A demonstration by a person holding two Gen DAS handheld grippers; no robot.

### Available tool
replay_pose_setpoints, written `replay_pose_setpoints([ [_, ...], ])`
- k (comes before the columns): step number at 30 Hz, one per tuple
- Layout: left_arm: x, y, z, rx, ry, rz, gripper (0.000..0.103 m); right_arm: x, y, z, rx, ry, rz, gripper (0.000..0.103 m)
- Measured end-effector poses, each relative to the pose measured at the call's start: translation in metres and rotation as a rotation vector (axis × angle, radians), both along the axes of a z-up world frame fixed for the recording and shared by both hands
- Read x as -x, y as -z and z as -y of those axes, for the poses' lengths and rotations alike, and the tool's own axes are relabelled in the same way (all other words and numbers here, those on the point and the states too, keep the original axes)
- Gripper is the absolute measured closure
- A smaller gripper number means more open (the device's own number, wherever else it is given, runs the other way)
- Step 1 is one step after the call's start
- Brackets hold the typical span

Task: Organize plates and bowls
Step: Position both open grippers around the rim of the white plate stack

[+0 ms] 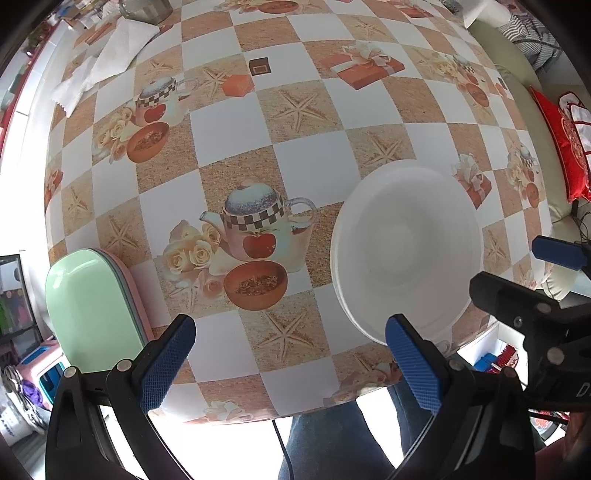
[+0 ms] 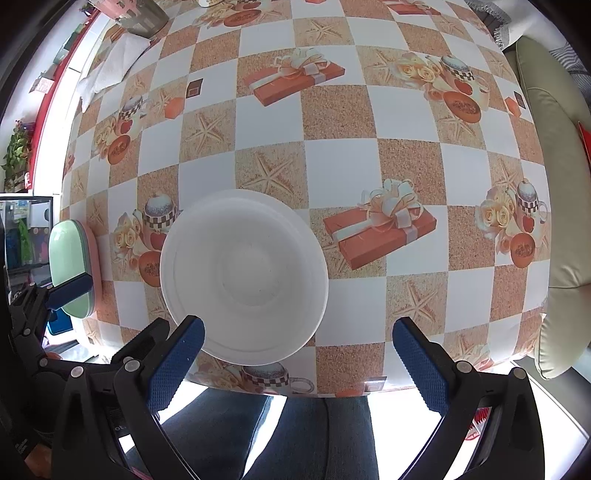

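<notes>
A stack of white bowls (image 1: 406, 247) stands near the table's front edge; it also shows in the right wrist view (image 2: 243, 273). A stack of plates, green on top with pink beneath (image 1: 92, 299), lies at the table's left edge, also seen in the right wrist view (image 2: 72, 262). My left gripper (image 1: 291, 365) is open and empty, above the front edge between plates and bowls. My right gripper (image 2: 299, 363) is open and empty, just in front of and right of the bowls. Its fingers (image 1: 557, 253) show at the right of the left wrist view.
The table (image 2: 340, 173) has a checkered cloth printed with teapots, gifts and starfish. White folded paper (image 1: 110, 62) and a grey container (image 1: 144, 9) lie at the far left. A cushioned seat (image 2: 554, 147) runs along the right side. My legs are below the front edge.
</notes>
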State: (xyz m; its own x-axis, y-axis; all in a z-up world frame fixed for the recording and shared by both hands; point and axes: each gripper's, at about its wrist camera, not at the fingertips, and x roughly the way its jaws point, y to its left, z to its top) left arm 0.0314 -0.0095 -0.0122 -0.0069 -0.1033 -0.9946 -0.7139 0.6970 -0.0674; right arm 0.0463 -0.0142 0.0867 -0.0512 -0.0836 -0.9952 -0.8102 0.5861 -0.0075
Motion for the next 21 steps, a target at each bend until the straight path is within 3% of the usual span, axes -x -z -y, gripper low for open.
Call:
replay_pose_setpoints([
  [21,-0.002,0.001,0.002,-0.025,0.017,-0.011,0.0,0.001,0.01,0.003,0.039,-0.013,-0.009,0.0],
])
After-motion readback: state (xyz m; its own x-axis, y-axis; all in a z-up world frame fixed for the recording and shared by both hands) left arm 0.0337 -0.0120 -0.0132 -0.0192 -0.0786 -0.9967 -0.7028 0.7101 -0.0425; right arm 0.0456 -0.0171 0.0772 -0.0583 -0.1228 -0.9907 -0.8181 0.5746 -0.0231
